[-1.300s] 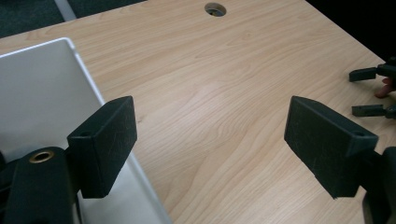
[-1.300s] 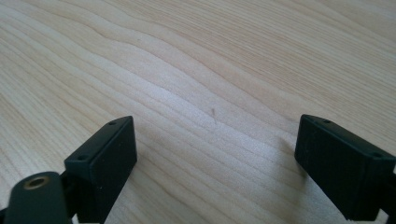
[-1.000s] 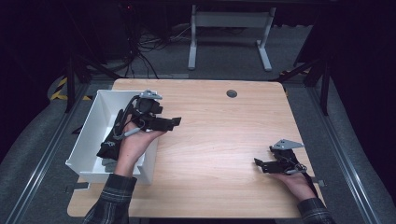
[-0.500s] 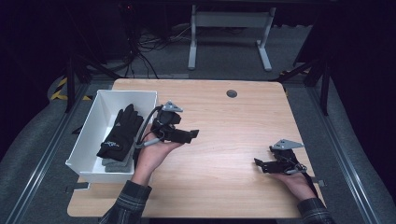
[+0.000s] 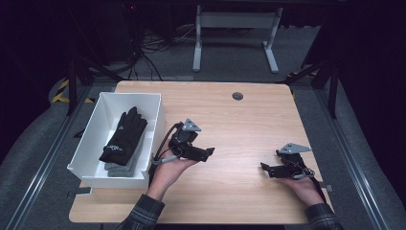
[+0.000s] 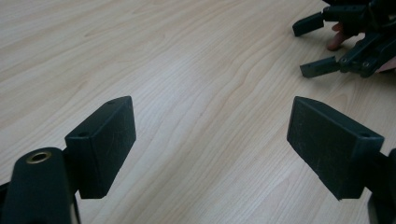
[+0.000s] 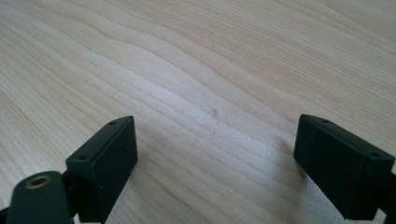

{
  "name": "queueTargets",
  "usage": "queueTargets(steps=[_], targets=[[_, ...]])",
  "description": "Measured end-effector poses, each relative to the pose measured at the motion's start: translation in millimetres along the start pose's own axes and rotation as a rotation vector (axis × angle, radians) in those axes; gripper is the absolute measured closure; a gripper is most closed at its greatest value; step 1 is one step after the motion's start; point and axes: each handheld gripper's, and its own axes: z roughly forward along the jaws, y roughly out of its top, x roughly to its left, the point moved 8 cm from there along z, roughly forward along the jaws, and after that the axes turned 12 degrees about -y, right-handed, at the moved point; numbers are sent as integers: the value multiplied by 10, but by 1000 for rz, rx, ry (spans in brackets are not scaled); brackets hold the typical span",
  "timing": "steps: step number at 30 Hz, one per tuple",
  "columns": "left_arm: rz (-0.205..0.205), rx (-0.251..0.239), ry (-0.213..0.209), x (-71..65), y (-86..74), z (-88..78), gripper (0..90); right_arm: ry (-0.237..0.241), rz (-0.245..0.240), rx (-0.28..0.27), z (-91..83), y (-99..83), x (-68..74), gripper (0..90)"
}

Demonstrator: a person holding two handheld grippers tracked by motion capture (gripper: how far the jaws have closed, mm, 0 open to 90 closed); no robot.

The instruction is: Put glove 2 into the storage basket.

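A black glove [image 5: 123, 136] lies in a white bin [image 5: 158, 120] at the table's left, on top of a grey fabric piece [image 5: 117, 168]. My left gripper [image 5: 207, 153] sits low over the wooden table [image 5: 239, 124] just right of the bin, jaws pointing right. In the left gripper view the left gripper [image 6: 210, 135] is open over bare wood, and the right gripper [image 6: 322, 44] shows farther off. My right gripper [image 5: 265, 169] rests near the front right, jaws pointing left. In its own view the right gripper [image 7: 215, 149] is open with nothing between the pads.
A dark round cable hole [image 5: 237, 96] is set near the table's back edge. Behind the table stands a grey metal frame [image 5: 234, 43] on a dark floor with cables. Bare wood lies between the two grippers.
My left gripper has left the spot over the bin, moving right and down toward the table's middle. The glove stays in the bin. The right gripper has not moved.
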Motion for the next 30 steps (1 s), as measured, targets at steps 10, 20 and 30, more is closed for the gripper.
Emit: queueTargets(steps=[10,20,30], targets=[[29,53,-7,-40,-238,272,160,-1,-3,-1,1,1,-2,137],[45,100,-16,-83,-459,519,156,0,-3,-2,0,1,-1,139],[83,141,-9,-98,-633,702,111,2,-4,-3,-1,1,2,142]])
